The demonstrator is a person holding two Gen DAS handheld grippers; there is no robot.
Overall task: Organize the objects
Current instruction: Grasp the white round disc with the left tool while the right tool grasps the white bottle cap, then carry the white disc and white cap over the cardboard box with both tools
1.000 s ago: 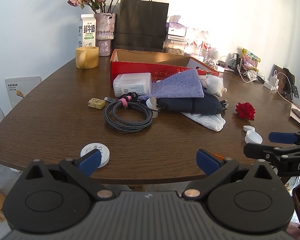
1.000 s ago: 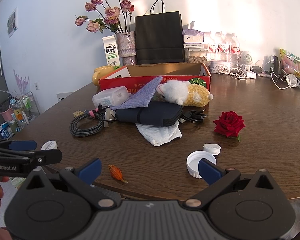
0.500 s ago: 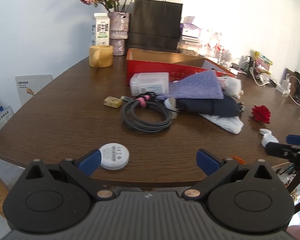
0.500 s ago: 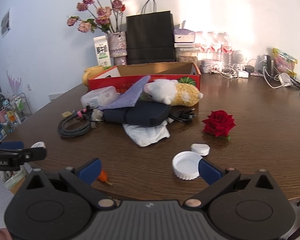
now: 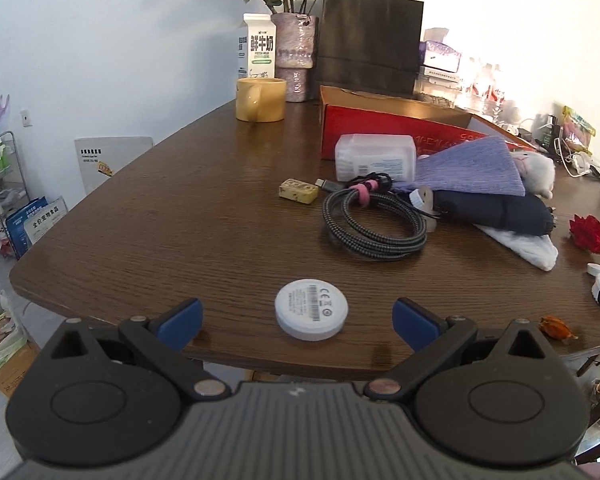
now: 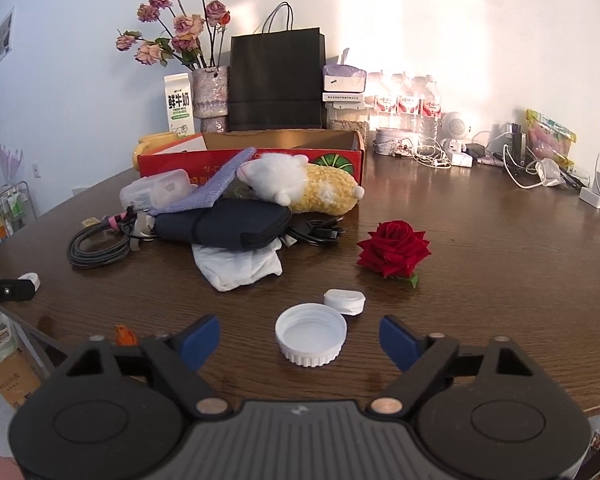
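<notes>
My left gripper (image 5: pixel 298 324) is open and empty at the table's near edge, with a white round disc (image 5: pixel 311 309) lying between its fingers. My right gripper (image 6: pixel 300 342) is open and empty, with a white bottle cap (image 6: pixel 311 339) between its fingers and a small white case (image 6: pixel 345 301) just beyond. A red rose (image 6: pixel 394 249) lies to the right. A pile holds a coiled cable (image 5: pixel 374 222), a dark pouch (image 6: pixel 224 227), a purple cloth (image 5: pixel 470 168), a plush toy (image 6: pixel 300 184) and a white cloth (image 6: pixel 238 266). A red cardboard box (image 6: pixel 260 151) stands open behind the pile.
A yellow mug (image 5: pixel 261 99), milk carton (image 5: pixel 257 50), flower vase (image 5: pixel 294 56) and black paper bag (image 5: pixel 370 40) stand at the back. A small yellow block (image 5: pixel 297 191) and a plastic box (image 5: pixel 376 157) sit near the cable. A small orange item (image 5: pixel 554 327) lies at the edge. Chargers and bottles (image 6: pixel 408 102) crowd the back right.
Both grippers have moved forward towards the table. The white disc has come between my left fingers and the bottle cap between my right fingers. Both stay open.
</notes>
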